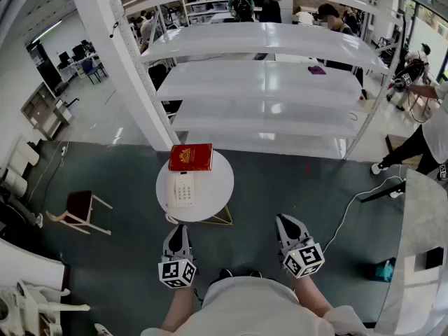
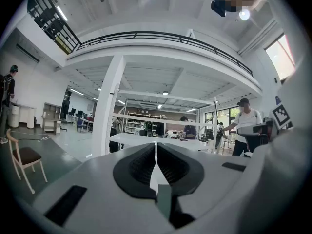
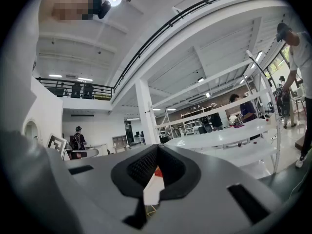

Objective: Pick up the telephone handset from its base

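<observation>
Telephone [image 1: 183, 188]: white, lying at the centre of the round white worktop [image 1: 218, 177]. Its handset [image 1: 178, 190] looks to be seated on the base. It is white on white, so I cannot trace its outline cleanly.

Left gripper [image 1: 178, 228]: just short of the worktop's near edge, pointing level, jaws pressed together on nothing. Right gripper [image 1: 284, 220]: off the near-right edge and well apart from the telephone, jaws likewise pressed together and empty.

Risks, as I judge them:
- With the jaws together, any advance would shove the telephone instead of straddling the handset, so I must spread them first.
- The poor contrast could make me pinch the base along with the handset, or clip only its edge, and the smooth plastic could then slip.
- A curl at the near-left edge may be the cord. If it is short, lifting could drag the base.
- The worktop stands on thin legs [image 1: 222, 220], and a bump might rock it.

Surroundings:
- A red book [image 1: 190, 157] lies at the far edge, just beyond the telephone, and a forward push would drive the telephone into it.
- On the floor are a small chair [image 1: 79, 207] to the left and a white cable [image 1: 348, 212] to the right.
- White shelving [image 1: 266, 82] stands beyond.

Nothing lies between the left gripper and the telephone.
</observation>
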A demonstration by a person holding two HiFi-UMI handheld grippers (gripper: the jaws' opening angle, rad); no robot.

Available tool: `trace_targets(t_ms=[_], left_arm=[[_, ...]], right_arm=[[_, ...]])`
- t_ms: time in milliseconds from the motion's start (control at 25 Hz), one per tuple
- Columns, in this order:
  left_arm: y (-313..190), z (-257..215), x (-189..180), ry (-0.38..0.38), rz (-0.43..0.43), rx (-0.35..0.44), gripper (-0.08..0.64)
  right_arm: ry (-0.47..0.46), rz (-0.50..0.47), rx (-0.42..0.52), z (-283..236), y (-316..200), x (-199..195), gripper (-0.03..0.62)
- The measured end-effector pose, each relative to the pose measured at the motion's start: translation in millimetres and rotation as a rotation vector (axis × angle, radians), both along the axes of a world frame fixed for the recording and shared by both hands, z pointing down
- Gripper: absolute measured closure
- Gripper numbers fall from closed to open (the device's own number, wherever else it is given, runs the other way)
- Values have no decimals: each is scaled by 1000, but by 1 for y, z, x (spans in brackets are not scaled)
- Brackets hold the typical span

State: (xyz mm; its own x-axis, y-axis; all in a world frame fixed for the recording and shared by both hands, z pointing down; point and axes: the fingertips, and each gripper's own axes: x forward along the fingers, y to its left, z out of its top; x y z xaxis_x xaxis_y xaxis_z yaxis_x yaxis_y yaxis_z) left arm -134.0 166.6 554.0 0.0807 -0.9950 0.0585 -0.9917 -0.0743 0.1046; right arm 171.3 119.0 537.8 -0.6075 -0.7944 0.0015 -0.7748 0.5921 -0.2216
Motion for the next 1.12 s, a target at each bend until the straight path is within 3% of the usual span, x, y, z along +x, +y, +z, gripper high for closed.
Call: trace_targets(t_ms=[1120], left_arm=[[-14,-7,21,-17,-25,23,535]], right_arm=[[-14,-16,9,2,-17,17,584]])
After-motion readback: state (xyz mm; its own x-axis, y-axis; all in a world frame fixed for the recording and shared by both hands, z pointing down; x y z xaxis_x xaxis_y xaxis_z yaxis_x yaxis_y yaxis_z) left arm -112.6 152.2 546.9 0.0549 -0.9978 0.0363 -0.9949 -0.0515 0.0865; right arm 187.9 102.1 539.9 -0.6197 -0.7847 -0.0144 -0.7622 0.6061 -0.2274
